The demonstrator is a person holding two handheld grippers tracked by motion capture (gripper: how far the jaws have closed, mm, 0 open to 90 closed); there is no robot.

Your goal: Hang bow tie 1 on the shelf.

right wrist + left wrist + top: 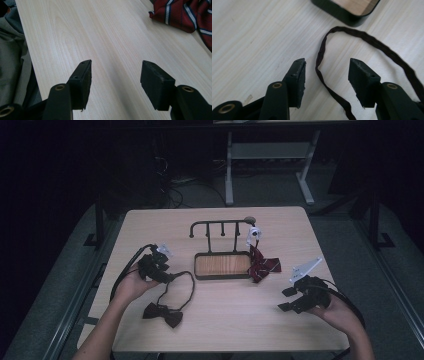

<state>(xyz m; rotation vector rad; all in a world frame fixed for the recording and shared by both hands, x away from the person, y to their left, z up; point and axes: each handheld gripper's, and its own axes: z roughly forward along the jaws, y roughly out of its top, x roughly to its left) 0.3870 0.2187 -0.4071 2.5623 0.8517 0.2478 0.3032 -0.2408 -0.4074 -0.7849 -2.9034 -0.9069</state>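
Two bow ties are on the table, the striped red one point(264, 266) already draped at the hanger stand's point(222, 226) tray point(222, 276), which holds nothing, while the dark one point(163, 314) at lower left waits, its strap point(322, 53) between the left gripper's point(327, 71) parted, untouching jaws; the right gripper point(115, 72) idles apart.

A Dark Room

The room is dark. A light wood table point(215, 320) stands in the middle on a grey floor point(280, 187). Behind it stands a white desk frame point(270, 155). Black cables point(175, 187) lie on the floor.
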